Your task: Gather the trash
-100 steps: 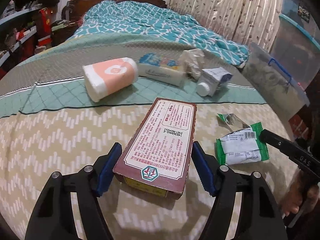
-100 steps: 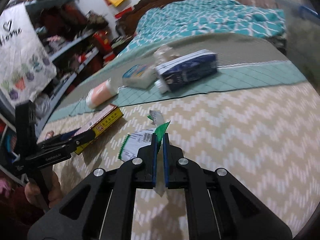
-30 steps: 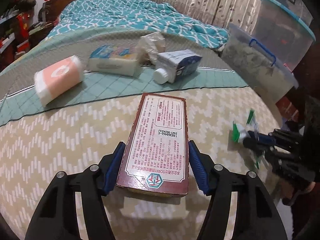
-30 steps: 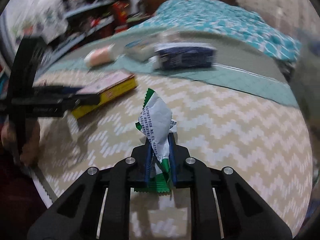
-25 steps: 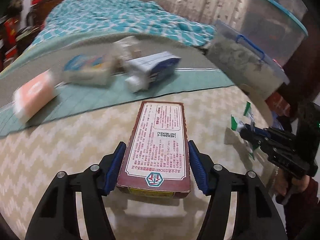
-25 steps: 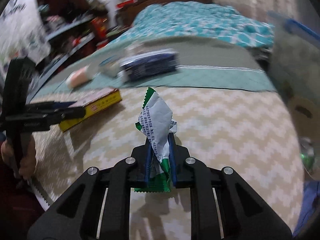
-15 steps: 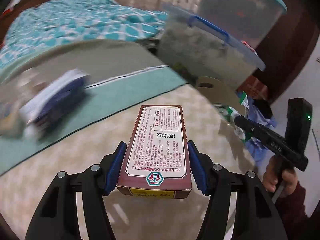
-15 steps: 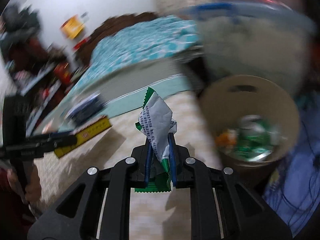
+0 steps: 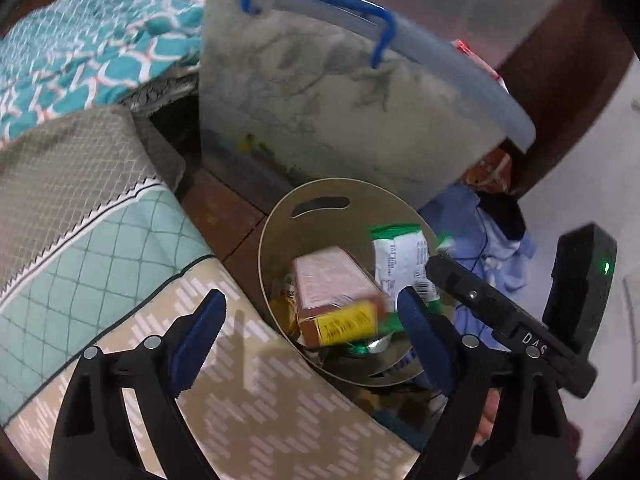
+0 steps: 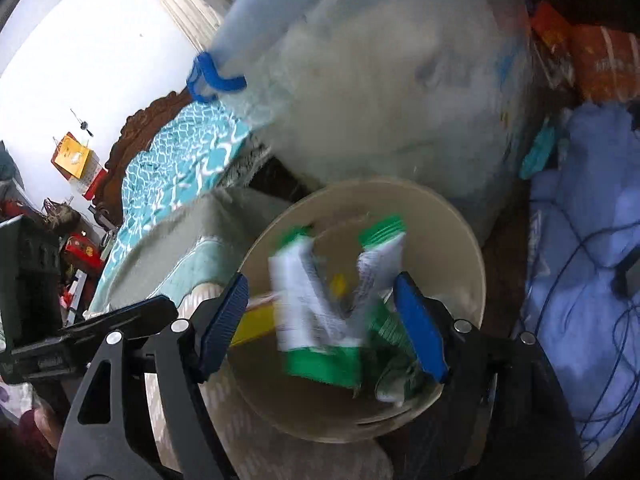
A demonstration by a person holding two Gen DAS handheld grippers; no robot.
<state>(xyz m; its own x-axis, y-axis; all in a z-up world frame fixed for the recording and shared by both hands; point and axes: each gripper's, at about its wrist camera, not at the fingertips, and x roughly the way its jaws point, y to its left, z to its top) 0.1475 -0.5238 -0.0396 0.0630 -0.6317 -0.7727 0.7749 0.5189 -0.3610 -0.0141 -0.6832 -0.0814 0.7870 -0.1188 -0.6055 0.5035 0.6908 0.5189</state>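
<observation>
Dropping trash into the round beige bin [image 9: 280,216] at the frame's centre.
The red-and-yellow box [image 9: 336,300] and green-white wrapper [image 10: 316,316] sit blurred inside the bin's rim; the left gripper [image 9: 312,332] and right gripper [image 10: 320,320] are both opening, nothing pressed between their blue pads, beside the bed [image 9: 100,240] at left.

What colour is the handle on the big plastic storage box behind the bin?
Blue; the handle shows best in the left wrist view.

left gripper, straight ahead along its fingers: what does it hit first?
Probably the brown-and-yellow box, blurred and free of the opening left gripper, over the round tan bin. Depth unclear; otherwise the trash in the bin.
</observation>
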